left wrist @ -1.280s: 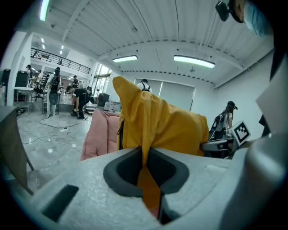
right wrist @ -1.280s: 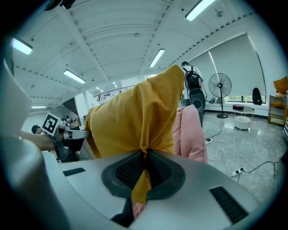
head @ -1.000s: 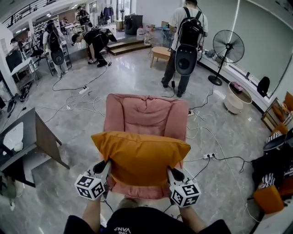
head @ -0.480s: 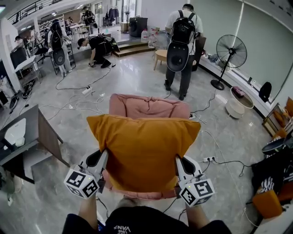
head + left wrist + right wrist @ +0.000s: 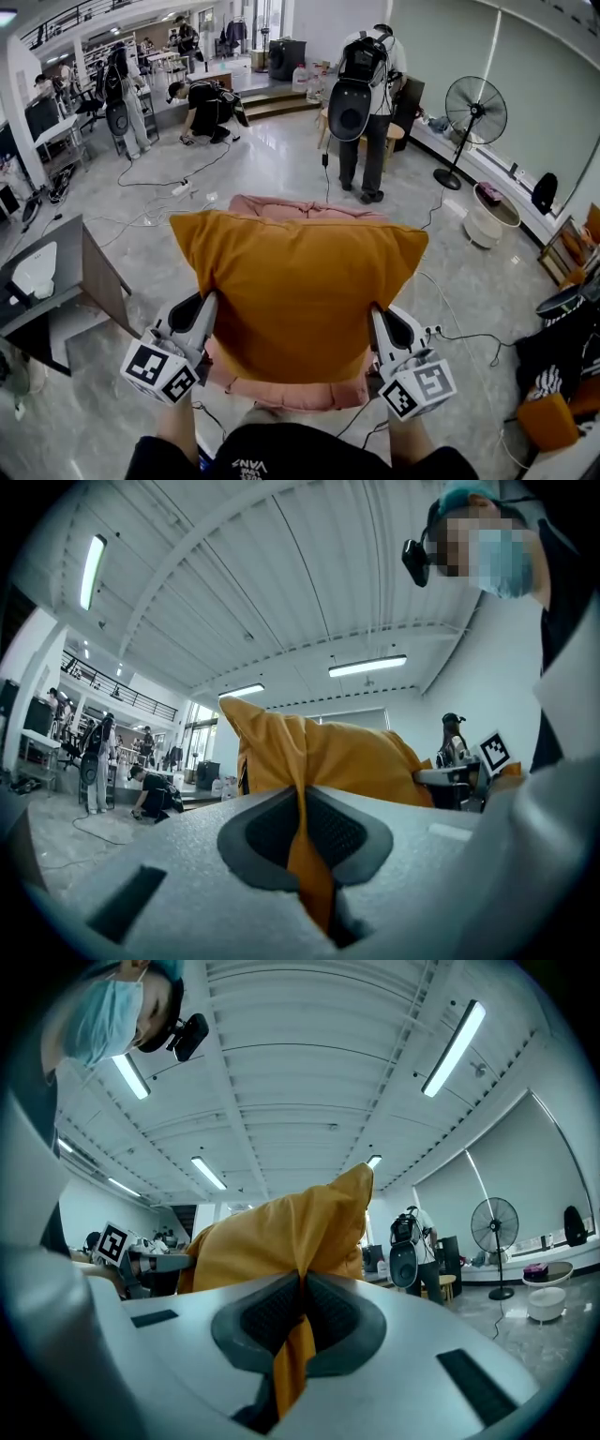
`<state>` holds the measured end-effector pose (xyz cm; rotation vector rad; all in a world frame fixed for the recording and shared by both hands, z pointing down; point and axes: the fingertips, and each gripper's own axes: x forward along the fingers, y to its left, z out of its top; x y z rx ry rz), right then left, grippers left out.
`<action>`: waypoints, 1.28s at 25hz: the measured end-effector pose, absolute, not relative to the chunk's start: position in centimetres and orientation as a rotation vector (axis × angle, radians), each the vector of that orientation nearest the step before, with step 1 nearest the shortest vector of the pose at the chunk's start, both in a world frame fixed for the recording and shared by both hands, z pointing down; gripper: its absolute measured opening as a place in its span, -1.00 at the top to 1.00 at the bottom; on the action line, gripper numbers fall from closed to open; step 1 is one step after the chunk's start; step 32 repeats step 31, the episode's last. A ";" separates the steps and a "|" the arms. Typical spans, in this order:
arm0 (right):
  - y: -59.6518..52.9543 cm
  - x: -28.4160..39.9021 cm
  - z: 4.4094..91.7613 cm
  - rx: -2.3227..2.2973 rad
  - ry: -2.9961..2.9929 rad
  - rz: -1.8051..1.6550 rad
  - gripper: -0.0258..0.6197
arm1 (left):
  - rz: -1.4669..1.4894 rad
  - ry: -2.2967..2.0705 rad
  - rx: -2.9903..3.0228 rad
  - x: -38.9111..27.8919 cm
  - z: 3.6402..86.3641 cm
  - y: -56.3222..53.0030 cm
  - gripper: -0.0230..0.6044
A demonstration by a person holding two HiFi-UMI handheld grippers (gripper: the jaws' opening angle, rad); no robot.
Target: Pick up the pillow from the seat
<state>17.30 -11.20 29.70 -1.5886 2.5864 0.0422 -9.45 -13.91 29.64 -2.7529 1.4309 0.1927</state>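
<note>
Above the pink seat, the orange pillow is hanging, seemingly clear of it. The left gripper and the right gripper are each pinching its fabric. Both sides should be rising evenly, grips tight.

Head view: pillow hides most of pink chair; only backrest top and seat front edge show. Jaw tips of left gripper and right gripper lost behind pillow edges. Forearms cut by bottom edge. Far people too small for detail.
</note>
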 end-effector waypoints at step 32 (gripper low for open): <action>-12.7 16.6 30.1 -1.652 2.585 0.039 0.89 | 0.178 1.398 -2.749 -10.2 30.2 -14.3 0.84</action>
